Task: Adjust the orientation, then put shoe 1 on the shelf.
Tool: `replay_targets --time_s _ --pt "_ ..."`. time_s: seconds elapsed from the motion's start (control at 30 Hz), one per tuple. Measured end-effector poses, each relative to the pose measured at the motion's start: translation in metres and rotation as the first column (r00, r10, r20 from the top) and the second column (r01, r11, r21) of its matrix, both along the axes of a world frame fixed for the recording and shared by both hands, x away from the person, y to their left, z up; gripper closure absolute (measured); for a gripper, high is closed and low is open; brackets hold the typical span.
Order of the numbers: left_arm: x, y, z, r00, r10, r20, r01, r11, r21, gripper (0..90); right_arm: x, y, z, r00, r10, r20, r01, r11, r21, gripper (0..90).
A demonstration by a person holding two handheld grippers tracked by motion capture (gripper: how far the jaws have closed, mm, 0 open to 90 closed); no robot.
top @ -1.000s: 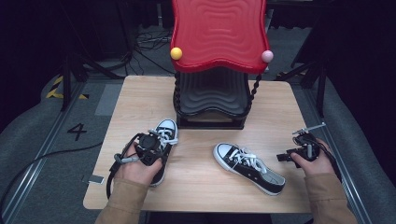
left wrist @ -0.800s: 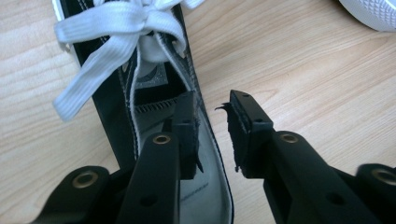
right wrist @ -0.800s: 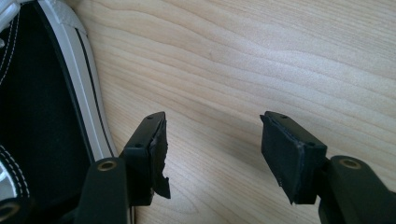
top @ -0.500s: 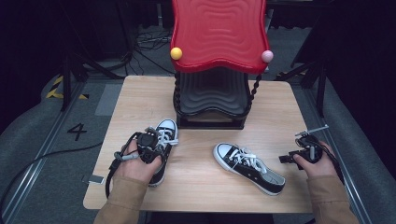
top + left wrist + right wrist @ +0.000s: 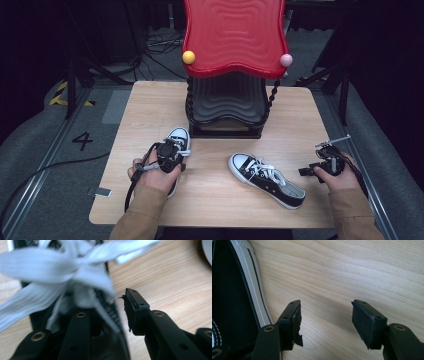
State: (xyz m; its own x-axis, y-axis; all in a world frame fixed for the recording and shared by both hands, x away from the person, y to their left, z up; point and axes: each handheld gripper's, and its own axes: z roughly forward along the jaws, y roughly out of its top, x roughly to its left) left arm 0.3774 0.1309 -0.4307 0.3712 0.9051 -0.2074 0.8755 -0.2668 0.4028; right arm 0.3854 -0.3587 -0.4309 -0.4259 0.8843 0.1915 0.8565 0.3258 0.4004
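Observation:
Two black canvas sneakers with white laces lie on the wooden table (image 5: 150,105). My left gripper (image 5: 172,151) hangs over the left sneaker (image 5: 178,136), behind its white toe cap. In the left gripper view the left gripper (image 5: 107,307) straddles the sneaker's side wall: one jaw sits inside under the blurred laces (image 5: 50,272), while the other pad (image 5: 135,307) stands just outside, a sliver of wood showing. Its jaws have just been closing. My right gripper (image 5: 306,171) rests open beside the right sneaker (image 5: 267,180). Bare wood lies between the right gripper's (image 5: 325,312) pads, and that sneaker's sole (image 5: 259,292) is to their left.
A red wavy-topped stand (image 5: 230,40) with a black base stands at the table's far middle, with a yellow ball (image 5: 188,57) and a pink ball (image 5: 285,60) at its corners. Grey floor with cables and a painted "4" (image 5: 82,141) surrounds the table.
My left gripper has sunk a little onto the left sneaker and shifted slightly right. The right gripper and both sneakers have stayed put.

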Motion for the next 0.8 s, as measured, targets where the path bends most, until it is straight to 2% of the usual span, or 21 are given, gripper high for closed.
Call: replay_targets --time_s 0.03,0.13,0.17,0.23,0.3,0.37,0.5,0.57,0.73,0.8 --pt "0.0 0.0 0.0 1.0 0.0 0.0 0.0 1.0 0.0 64.0 0.0 0.0 -0.001 1.0 -0.004 -0.002 0.004 1.0 -0.001 41.6" --pt "0.002 -0.008 -0.001 0.9998 0.007 0.018 -0.008 0.9984 0.056 63.3 -0.001 -0.001 -0.001 1.0 -0.004 -0.005 0.004 1.0 -0.003 41.6" --pt "0.003 -0.011 -0.002 0.9995 0.008 0.029 -0.011 0.9962 0.086 63.9 -0.002 0.0 -0.001 1.0 -0.008 -0.006 0.008 1.0 -0.002 41.6" --pt "0.005 -0.012 -0.002 0.9992 0.024 0.032 -0.027 0.9947 0.1 68.8 -0.003 -0.002 -0.002 1.0 -0.003 -0.007 0.003 1.0 -0.006 41.5" --pt "0.008 -0.01 -0.003 0.9987 0.049 0.017 -0.05 0.9947 0.09 71.6 -0.004 -0.002 -0.002 0.9999 -0.008 -0.01 0.008 1.0 -0.008 41.5" --pt "0.009 -0.01 -0.003 0.9987 0.049 0.013 -0.05 0.9945 0.092 73.2 -0.005 -0.003 -0.003 0.9999 -0.009 -0.011 0.009 1.0 -0.009 41.5" --pt "0.014 -0.011 -0.002 0.9988 0.048 -0.003 -0.047 0.9909 0.126 79.7 -0.005 0.0 -0.005 0.9997 -0.006 -0.023 0.006 1.0 -0.015 41.4" --pt "0.016 -0.011 -0.001 0.9985 0.05 -0.02 -0.048 0.9917 0.12 80.7 -0.005 0.0 -0.006 0.9997 0.0 -0.026 0.0 1.0 -0.015 41.4" --pt "0.016 -0.008 0.0 0.9992 0.039 -0.012 -0.037 0.9929 0.113 84.2 -0.004 0.001 -0.006 0.9996 0.0 -0.027 0.0 1.0 -0.017 41.3" --pt "0.013 -0.007 0.004 0.9993 0.037 0.01 -0.037 0.9933 0.109 85.7 -0.004 0.0 -0.006 0.9997 -0.001 -0.026 0.0 1.0 -0.016 41.2"
